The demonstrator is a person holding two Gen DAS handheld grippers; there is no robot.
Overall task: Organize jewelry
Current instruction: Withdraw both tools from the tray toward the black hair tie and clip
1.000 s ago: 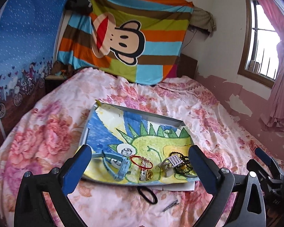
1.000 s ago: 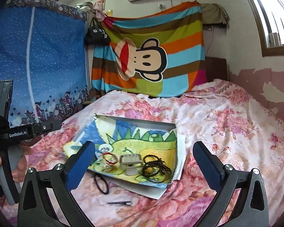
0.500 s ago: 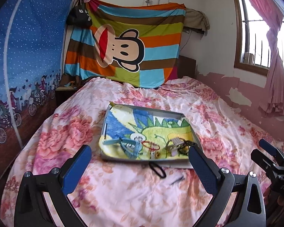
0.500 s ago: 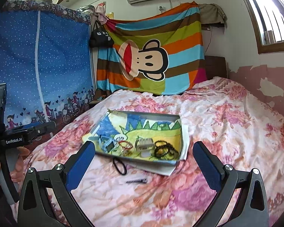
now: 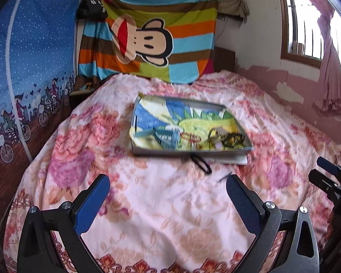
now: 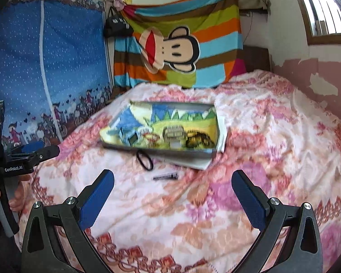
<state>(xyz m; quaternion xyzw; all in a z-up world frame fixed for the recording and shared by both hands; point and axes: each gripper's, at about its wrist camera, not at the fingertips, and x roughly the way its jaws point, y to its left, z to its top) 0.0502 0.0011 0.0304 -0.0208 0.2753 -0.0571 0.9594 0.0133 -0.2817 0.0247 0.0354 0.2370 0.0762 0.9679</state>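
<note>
A shallow grey tray [image 5: 188, 152] [image 6: 156, 152] lined with a dinosaur drawing lies mid-bed. In it sit a red bangle [image 5: 190, 137] [image 6: 151, 137], a small grey comb-like piece [image 6: 173, 133], dark beaded bracelets [image 5: 233, 139] [image 6: 199, 140] and a blue item [image 5: 164, 136] [image 6: 128, 136]. A black hair loop [image 5: 201, 163] [image 6: 144, 159] and a dark hair clip [image 6: 166, 177] [image 5: 225, 177] lie on the bedspread in front. My left gripper [image 5: 168, 201] and right gripper [image 6: 172, 195] both stand open and empty, well short of the tray.
White paper [image 6: 221, 132] sticks out under the tray's right side. A striped monkey blanket [image 5: 152, 38] hangs at the headboard, a blue curtain [image 5: 29, 52] on the left, a window [image 5: 307, 22] on the right. A hand [image 6: 16, 195] holds the left gripper's handle.
Both grippers have pulled back from the tray, which now looks smaller and farther away. The jewelry lies where it was. Both stay open.
</note>
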